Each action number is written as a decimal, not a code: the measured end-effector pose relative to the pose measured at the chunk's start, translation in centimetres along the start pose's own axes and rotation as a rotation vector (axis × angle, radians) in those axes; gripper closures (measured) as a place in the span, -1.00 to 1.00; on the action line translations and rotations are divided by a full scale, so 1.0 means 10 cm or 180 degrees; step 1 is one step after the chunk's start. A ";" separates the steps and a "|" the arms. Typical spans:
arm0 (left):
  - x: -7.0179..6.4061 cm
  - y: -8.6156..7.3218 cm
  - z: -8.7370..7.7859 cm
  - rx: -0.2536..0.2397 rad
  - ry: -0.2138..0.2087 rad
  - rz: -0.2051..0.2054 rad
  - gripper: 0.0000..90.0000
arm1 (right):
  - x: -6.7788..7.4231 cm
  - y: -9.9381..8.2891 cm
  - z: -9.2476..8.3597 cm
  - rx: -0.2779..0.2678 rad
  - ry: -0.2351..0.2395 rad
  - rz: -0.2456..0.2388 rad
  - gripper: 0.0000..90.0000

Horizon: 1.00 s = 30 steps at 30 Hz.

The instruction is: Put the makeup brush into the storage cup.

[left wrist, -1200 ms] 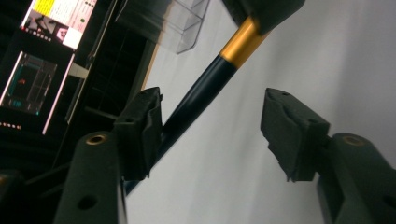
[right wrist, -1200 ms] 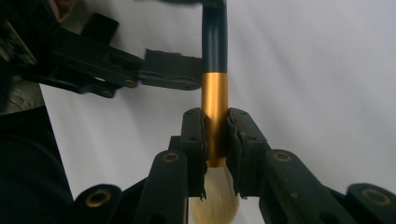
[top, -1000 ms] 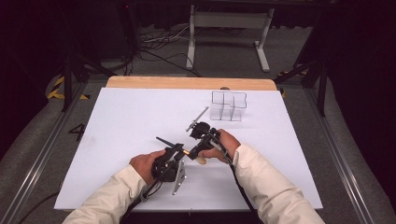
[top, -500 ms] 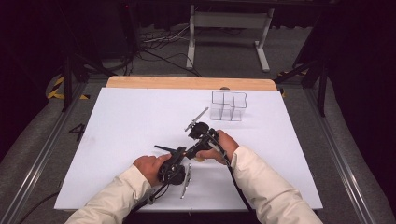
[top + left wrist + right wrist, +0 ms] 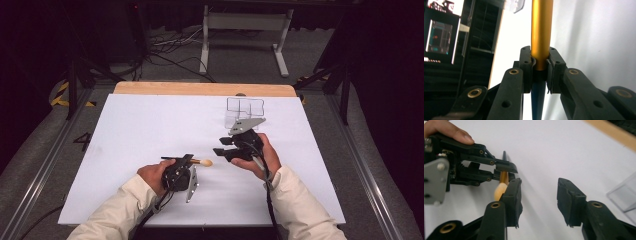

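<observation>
Clamped in my left gripper (image 5: 186, 161) is a makeup brush (image 5: 200, 162), held by its gold ferrule, its pale tuft pointing right, just above the near middle of the white bench (image 5: 150, 125). I judge I'm carrying it, perhaps toward a handover or a drop. To its right, my right gripper (image 5: 222, 149) stands with jaws apart and empty, near the tuft. Farther right and back sits a clear divided box (image 5: 245, 111); next I'd need to bring the brush there steadily.
</observation>
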<state>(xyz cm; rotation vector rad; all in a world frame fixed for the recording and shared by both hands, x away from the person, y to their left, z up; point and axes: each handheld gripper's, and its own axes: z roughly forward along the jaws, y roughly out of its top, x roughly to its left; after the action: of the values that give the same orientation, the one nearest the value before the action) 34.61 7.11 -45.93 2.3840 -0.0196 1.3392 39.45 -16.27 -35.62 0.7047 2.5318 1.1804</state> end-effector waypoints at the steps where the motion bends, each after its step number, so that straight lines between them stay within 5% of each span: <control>1: 0.00 0.00 0.00 0.0000 0.0000 0.0000 0.72 | 0.00 -0.03 -0.03 -0.0068 -0.0038 -0.0029 0.18; 4: 0.06 -0.06 0.00 -0.0083 -0.0079 -0.0287 0.72 | -0.01 -0.15 -0.16 -0.0301 -0.0184 -0.0058 0.13; 8: 0.15 -0.10 -0.02 -0.0086 -0.0160 -0.0475 0.72 | -0.01 -0.29 -0.27 -0.0468 -0.0366 -0.0109 0.09; 10: 0.21 -0.14 -0.03 -0.0170 -0.0205 -0.0661 0.72 | -0.04 -0.45 -0.36 -0.0715 -0.0440 -0.0043 0.03; 13: 0.26 -0.18 -0.04 -0.0236 -0.0257 -0.0877 0.72 | -0.04 -0.54 -0.40 -0.0742 -0.0604 -0.0089 -0.01; 21: 0.40 -0.27 -0.09 -0.0407 -0.0373 -0.1271 0.72 | -0.06 -0.77 -0.44 -0.0830 -0.0736 -0.0131 -0.06; 30: 0.44 -0.31 -0.11 -0.0485 -0.0447 -0.1461 0.72 | -0.09 -0.95 -0.43 -0.0802 -0.0764 -0.0111 -0.12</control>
<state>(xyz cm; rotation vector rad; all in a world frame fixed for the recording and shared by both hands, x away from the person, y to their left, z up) 36.75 11.10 -42.86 2.1736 0.3515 0.9209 35.36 -24.80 -40.16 0.6899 2.1454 1.2888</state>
